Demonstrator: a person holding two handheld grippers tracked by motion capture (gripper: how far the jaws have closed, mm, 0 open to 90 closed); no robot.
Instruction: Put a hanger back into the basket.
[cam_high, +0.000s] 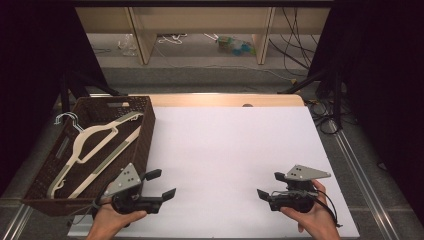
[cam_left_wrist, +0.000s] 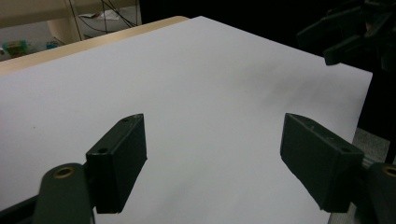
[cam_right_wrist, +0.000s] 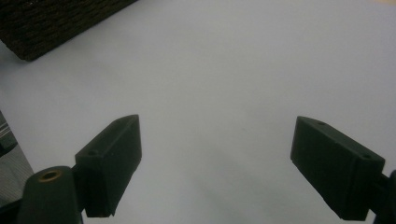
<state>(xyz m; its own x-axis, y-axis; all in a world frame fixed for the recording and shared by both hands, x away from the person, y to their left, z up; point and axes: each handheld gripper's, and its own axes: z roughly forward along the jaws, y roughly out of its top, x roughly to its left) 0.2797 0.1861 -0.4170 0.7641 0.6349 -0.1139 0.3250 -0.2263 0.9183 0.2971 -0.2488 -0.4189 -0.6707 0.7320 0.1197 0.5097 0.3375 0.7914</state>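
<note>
Both grippers, left (cam_high: 162, 183) and right (cam_high: 270, 184), hover spread wide, holding nothing.

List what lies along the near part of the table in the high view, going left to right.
Brown woven basket holding hangers → left gripper, jaws open → bare white tabletop → right gripper, jaws open.

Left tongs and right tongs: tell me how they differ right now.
The left tongs sit right beside the brown basket with the hangers; the right tongs sit apart from it, near the white sheet's right side. In the high view the left tongs' jaws point right, the right tongs' jaws point left, toward each other. Both stand open with nothing between the jaws, low over the sheet.
</note>
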